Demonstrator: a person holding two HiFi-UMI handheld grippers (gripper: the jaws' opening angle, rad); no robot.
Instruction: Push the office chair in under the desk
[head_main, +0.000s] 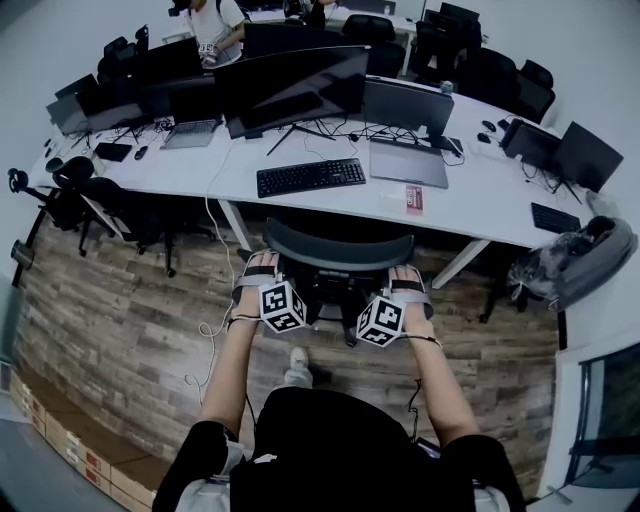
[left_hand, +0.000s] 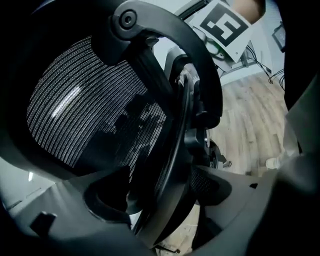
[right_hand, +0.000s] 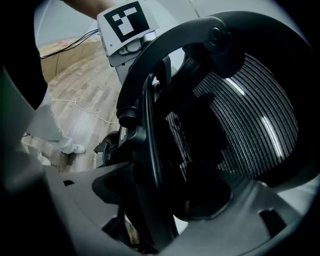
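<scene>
The black office chair (head_main: 338, 250) stands in front of the white desk (head_main: 480, 195), its seat under the desk edge and its curved mesh back toward me. My left gripper (head_main: 258, 272) grips the back's left edge and my right gripper (head_main: 408, 280) the right edge. In the left gripper view the chair's frame rim (left_hand: 172, 150) runs between the jaws of the left gripper (left_hand: 165, 195), with mesh (left_hand: 85, 115) to the left. In the right gripper view the rim (right_hand: 150, 145) sits likewise in the right gripper (right_hand: 155, 200), with mesh (right_hand: 250, 115) to the right.
On the desk are a keyboard (head_main: 311, 177), a wide monitor (head_main: 292, 88) and a laptop (head_main: 410, 162). A slanted desk leg (head_main: 460, 263) stands right of the chair. Another chair (head_main: 70, 200) is at left, a grey bag (head_main: 575, 262) at right. A white cable (head_main: 212, 325) trails on the wood floor.
</scene>
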